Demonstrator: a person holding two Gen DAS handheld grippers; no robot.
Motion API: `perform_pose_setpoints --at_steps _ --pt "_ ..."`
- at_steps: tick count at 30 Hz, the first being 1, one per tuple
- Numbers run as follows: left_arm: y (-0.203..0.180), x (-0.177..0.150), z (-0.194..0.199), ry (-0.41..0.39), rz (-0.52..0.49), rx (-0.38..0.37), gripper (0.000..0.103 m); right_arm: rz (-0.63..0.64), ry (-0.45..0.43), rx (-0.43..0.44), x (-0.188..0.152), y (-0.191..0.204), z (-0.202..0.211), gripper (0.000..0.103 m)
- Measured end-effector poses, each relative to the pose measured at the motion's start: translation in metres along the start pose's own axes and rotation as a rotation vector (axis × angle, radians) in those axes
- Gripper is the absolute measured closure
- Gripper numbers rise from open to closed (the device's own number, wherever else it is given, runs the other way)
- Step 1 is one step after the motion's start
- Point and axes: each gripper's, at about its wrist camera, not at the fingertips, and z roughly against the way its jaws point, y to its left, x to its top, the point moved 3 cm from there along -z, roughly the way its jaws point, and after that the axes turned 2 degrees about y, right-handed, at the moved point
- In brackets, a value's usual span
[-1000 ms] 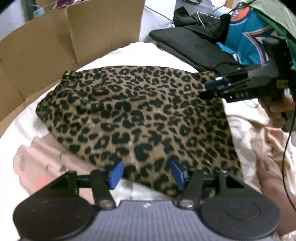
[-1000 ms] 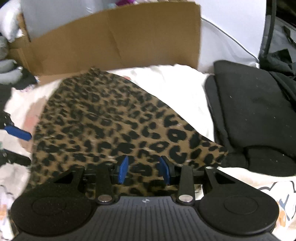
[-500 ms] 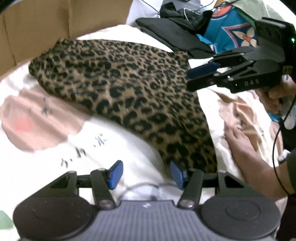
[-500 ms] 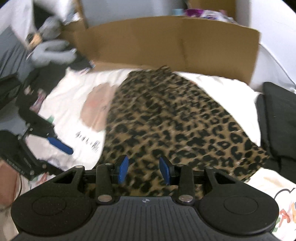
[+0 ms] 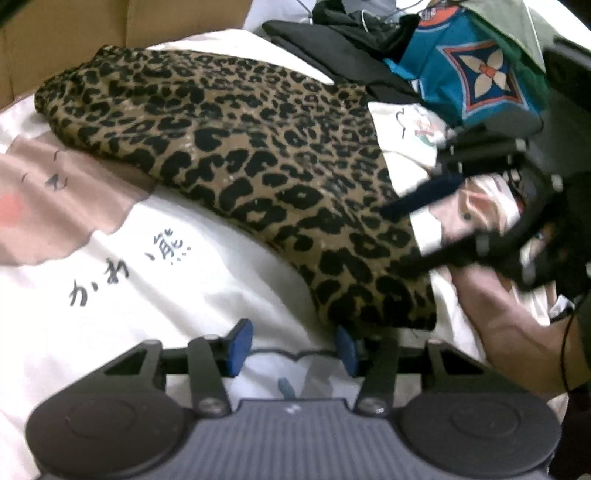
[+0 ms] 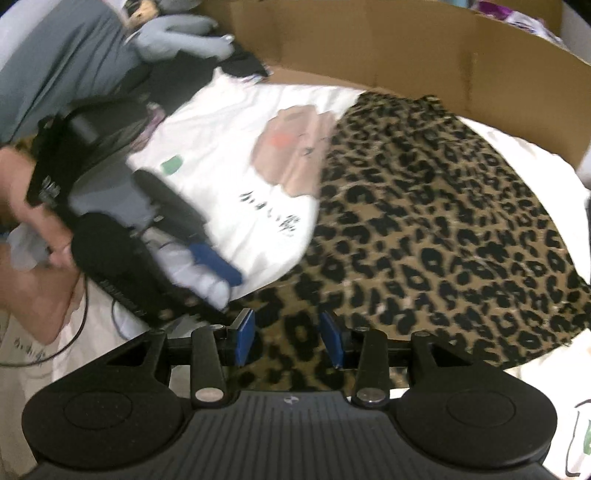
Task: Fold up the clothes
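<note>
Over the last second we have drawn our left gripper (image 5: 291,349) back off the leopard-print garment (image 5: 266,177), so its parted, empty fingers now hang over the white printed sheet (image 5: 207,273) just beside the garment's near corner. Our right gripper (image 6: 288,341), also spread and holding nothing, hovers over the near hem; the blur leaves contact uncertain. The garment lies flat as a tapered panel, possibly between folds

White bedsheet (image 5: 192,266) with pink bear print and black script; brown cardboard box wall (image 6: 369,51) behind the bed; grey plush toy (image 6: 177,27) at far left; blurred purple items (image 6: 517,14) inside the box
</note>
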Motion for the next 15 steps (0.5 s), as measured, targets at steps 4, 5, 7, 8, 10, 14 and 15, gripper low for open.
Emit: perform_pose_setpoints --at_steps 4,5,7,8,10,14,15 --pt "0.008 0.005 0.007 -0.034 0.094 -0.038 0.051 0.039 0.015 0.018 -0.003 0.015 -0.004 0.055" --pt "0.010 0.006 0.008 -0.041 0.113 -0.046 0.051 0.048 0.018 0.019 -0.003 0.018 -0.005 0.054" --pt "0.013 0.008 0.010 -0.056 0.151 -0.064 0.051 0.077 0.019 0.004 -0.004 0.024 -0.006 0.050" --pt "0.014 0.009 0.011 -0.063 0.170 -0.072 0.051 0.087 0.018 -0.008 -0.005 0.025 -0.007 0.049" --pt "0.015 0.012 0.013 -0.077 0.198 -0.091 0.051 0.095 0.015 -0.024 -0.005 0.027 -0.005 0.049" --pt "0.012 0.018 0.014 -0.097 0.234 -0.143 0.051 0.105 0.003 -0.058 -0.007 0.025 -0.001 0.050" --pt "0.012 0.018 0.013 -0.098 0.240 -0.149 0.051 0.103 0.002 -0.065 -0.007 0.023 0.000 0.051"
